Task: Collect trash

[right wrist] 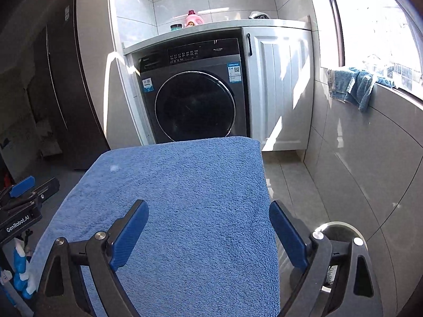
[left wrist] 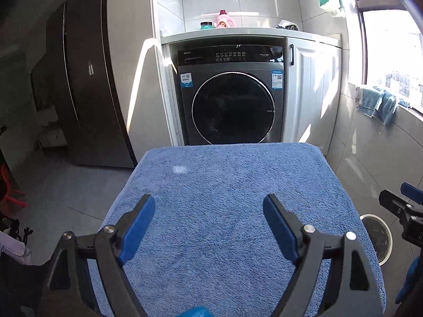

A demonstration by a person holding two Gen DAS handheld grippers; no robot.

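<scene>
A table covered by a blue towel (left wrist: 232, 211) fills the foreground of both views (right wrist: 179, 198). A small pale speck (left wrist: 179, 169) lies on the towel at its far left, also in the right wrist view (right wrist: 114, 168). A round trash bin (left wrist: 378, 237) stands on the floor right of the table; its rim shows in the right wrist view (right wrist: 341, 228). My left gripper (left wrist: 208, 227) is open and empty above the towel's near half. My right gripper (right wrist: 208, 235) is open and empty over the towel's right edge. Each gripper shows at the other view's edge.
A dark washing machine (left wrist: 232, 97) sits under a white counter behind the table, with a white cabinet door (left wrist: 312, 84) to its right. A pink detergent bottle (left wrist: 224, 21) stands on the counter. Blue cloths (right wrist: 351, 87) hang on the window sill. A dark fridge (left wrist: 84, 79) stands left.
</scene>
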